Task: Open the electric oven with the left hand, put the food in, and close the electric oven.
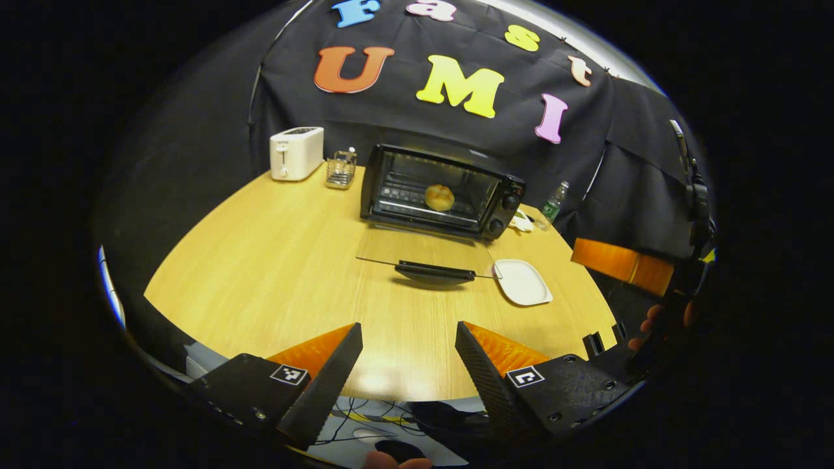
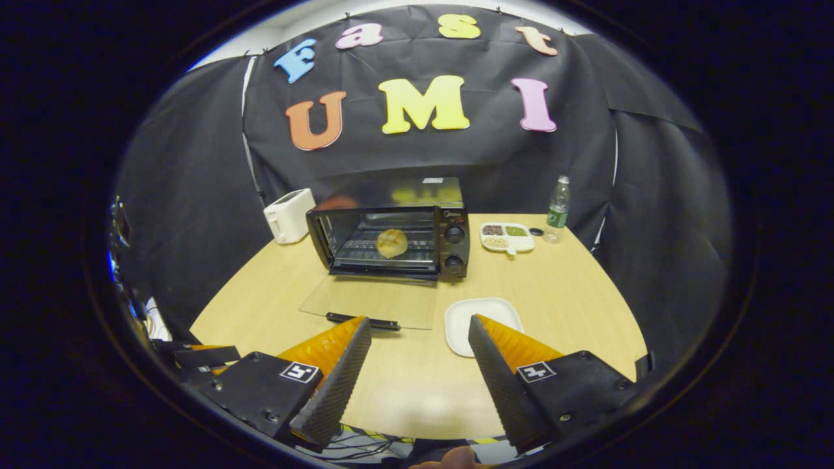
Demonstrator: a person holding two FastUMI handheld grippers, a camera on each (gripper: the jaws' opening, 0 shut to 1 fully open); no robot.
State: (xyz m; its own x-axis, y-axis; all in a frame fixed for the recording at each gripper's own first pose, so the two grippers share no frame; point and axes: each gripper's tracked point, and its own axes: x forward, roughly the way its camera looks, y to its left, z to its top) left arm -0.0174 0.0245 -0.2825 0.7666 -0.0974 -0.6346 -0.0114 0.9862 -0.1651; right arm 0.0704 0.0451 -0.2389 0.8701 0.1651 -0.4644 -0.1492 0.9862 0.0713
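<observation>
Both tools (image 1: 408, 355) (image 2: 419, 352) gape empty near the table edge (image 1: 365, 391); oven door (image 1: 423, 251) lies flat.

The left tongs (image 1: 408, 355) are hanging with their two fingers spread wide and nothing between them. The right tongs (image 2: 419, 352) are likewise gaping, gripping nothing. In the left gripper view, a person's hand (image 1: 658, 324) is wrapping around the right tongs' handle.
</observation>
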